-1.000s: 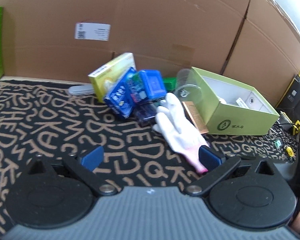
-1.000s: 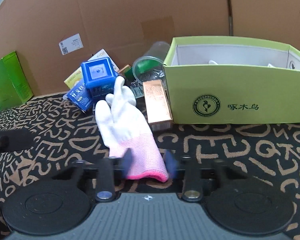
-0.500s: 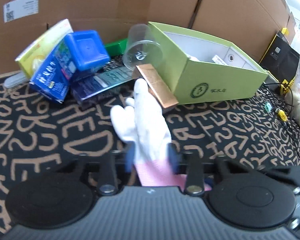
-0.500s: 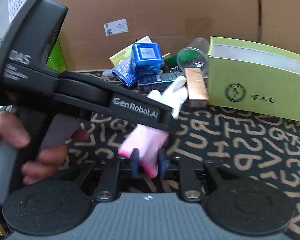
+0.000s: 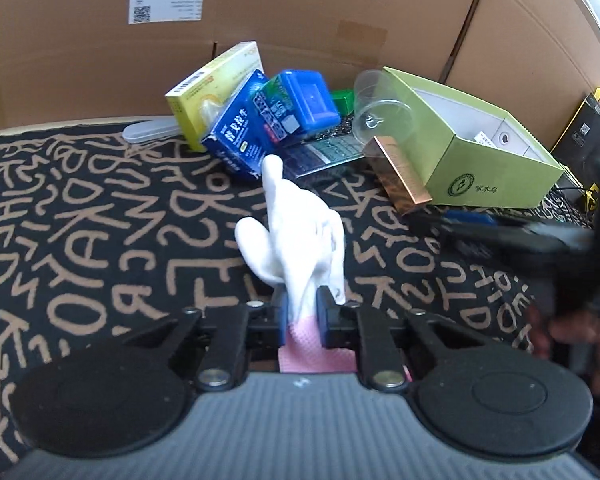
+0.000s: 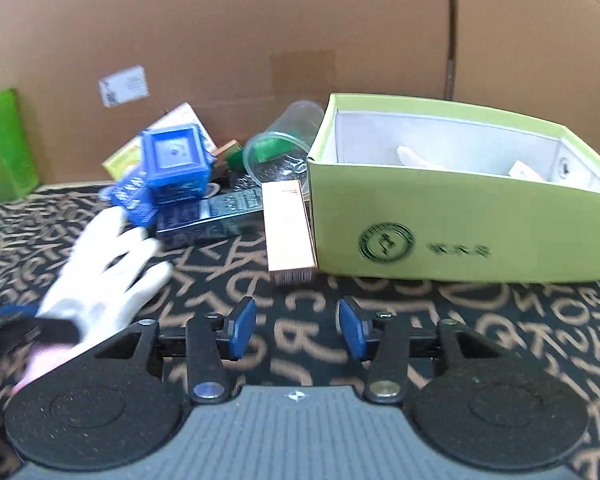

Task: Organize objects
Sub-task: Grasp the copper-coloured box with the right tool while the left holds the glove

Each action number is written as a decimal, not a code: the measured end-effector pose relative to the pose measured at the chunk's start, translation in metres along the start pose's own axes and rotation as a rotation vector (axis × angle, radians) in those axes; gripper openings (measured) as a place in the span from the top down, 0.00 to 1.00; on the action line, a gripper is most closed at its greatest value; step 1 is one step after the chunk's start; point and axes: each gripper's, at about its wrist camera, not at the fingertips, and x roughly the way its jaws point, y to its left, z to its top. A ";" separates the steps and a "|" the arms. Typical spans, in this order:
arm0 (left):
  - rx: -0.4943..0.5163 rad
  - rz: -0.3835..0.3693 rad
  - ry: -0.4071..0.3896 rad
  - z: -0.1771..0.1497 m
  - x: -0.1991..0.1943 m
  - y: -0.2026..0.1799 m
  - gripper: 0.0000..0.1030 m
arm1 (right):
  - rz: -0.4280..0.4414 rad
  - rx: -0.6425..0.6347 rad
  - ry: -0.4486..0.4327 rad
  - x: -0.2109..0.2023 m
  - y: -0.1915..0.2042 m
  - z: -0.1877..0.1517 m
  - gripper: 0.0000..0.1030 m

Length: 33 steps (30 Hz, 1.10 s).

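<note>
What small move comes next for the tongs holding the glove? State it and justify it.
Probably lift the white glove and carry it toward the open green box. The left tongs are clamped on its pink cuff, the right tongs have just opened and hold nothing, and the box has room.

The glove [image 5: 296,236] passed from right jaws to left jaws.

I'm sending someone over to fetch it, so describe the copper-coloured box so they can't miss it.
Find the open lime-green box on the letter-patterned cloth. Lying flat along its left wall is a long, slim copper-coloured box. It is the only shiny metallic carton there; its neighbours are blue or yellow cartons and a clear plastic cup.
</note>
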 end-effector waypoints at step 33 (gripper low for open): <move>0.112 -0.018 0.035 -0.007 0.007 -0.024 0.63 | 0.111 -0.159 0.032 -0.068 0.038 -0.033 0.51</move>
